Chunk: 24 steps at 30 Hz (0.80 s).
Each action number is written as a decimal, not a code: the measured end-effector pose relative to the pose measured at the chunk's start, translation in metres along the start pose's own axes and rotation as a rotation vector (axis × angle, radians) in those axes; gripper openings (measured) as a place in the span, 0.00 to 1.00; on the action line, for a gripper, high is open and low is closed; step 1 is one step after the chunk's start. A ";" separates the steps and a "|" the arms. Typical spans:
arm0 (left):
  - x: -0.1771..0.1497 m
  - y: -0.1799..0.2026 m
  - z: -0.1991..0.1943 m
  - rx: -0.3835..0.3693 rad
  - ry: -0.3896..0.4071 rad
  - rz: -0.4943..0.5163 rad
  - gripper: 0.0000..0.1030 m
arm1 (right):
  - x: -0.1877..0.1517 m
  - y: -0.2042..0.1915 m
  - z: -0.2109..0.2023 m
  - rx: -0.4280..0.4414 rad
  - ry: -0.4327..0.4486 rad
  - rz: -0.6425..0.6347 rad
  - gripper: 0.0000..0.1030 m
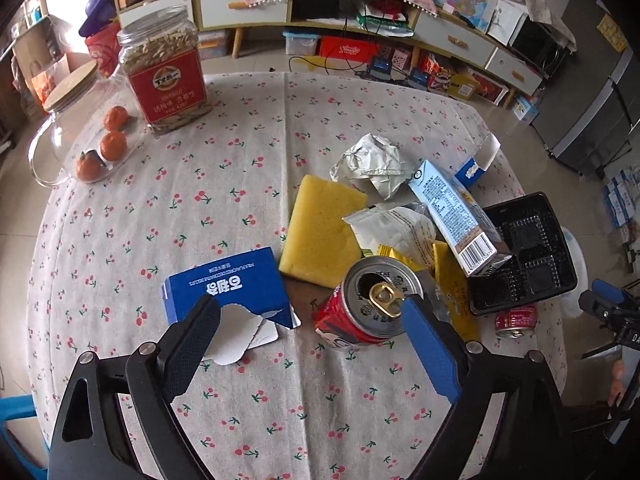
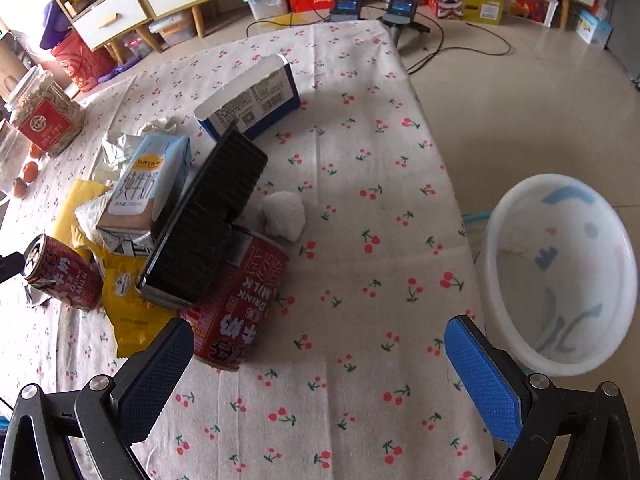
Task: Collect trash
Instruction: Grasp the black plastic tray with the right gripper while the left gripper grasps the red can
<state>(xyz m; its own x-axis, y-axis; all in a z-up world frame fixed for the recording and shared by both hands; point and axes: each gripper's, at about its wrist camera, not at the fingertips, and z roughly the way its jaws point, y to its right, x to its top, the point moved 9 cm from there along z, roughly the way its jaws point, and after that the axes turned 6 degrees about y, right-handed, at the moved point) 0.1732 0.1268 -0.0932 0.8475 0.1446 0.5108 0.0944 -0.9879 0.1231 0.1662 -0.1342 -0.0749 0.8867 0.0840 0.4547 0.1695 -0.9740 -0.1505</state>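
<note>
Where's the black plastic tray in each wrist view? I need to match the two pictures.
Left wrist: black plastic tray at the right edge of the table, behind the milk carton.
Right wrist: tray left of centre, tilted, propped on the lying red can.
Shared landmark: the milk carton beside the tray.

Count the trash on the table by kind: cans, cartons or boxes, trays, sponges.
Cans: 2, open can, lying can
Cartons or boxes: 3, torn blue box, milk carton, far blue box
Trays: 1, black tray
Sponges: 1, yellow sponge
Total: 7
</note>
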 end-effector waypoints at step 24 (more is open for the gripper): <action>-0.004 0.041 0.012 -0.097 -0.029 0.047 0.69 | 0.034 -0.048 0.023 0.091 0.011 0.042 0.93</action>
<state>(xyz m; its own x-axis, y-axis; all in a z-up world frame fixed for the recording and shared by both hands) 0.1803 0.0848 -0.1003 0.8646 0.0948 0.4934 0.0041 -0.9834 0.1816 0.1984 -0.0799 -0.0719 0.8890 0.0402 0.4562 0.1708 -0.9534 -0.2489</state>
